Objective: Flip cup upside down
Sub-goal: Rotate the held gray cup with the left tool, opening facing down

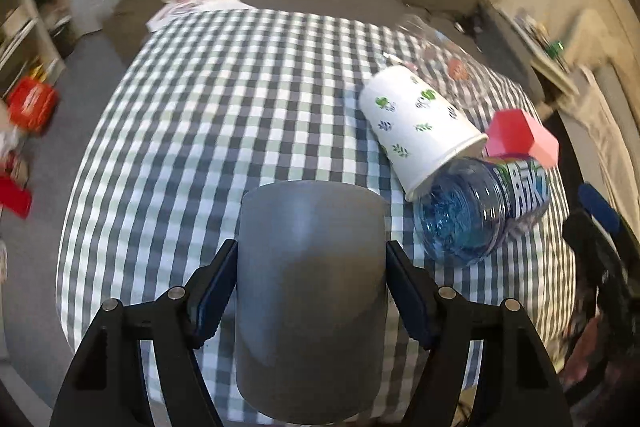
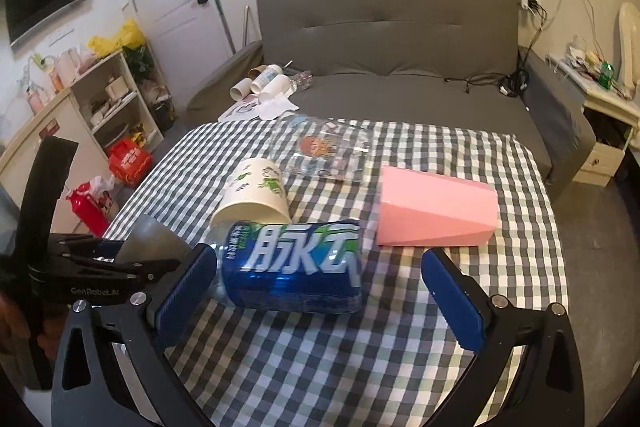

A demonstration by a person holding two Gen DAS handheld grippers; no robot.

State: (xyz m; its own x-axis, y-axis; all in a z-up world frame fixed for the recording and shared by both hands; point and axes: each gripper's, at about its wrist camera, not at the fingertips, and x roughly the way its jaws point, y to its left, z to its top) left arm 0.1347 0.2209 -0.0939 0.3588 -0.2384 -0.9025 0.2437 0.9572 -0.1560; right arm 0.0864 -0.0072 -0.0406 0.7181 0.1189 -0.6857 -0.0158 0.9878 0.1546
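Observation:
My left gripper (image 1: 310,267) is shut on a grey cup (image 1: 310,291), its pads pressing both sides, and holds it above the checked tablecloth (image 1: 224,99). The cup's flat closed end points away from the camera. The grey cup (image 2: 150,239) and left gripper also show at the left of the right wrist view. My right gripper (image 2: 320,279) is open and empty, its fingers either side of a lying blue bottle (image 2: 292,267).
A white paper cup (image 1: 420,127) lies on its side against the blue bottle (image 1: 476,207). A pink cup (image 2: 436,211) lies beyond the bottle. A clear plastic bottle (image 2: 324,151) lies further back. A grey sofa (image 2: 400,39) stands behind the table.

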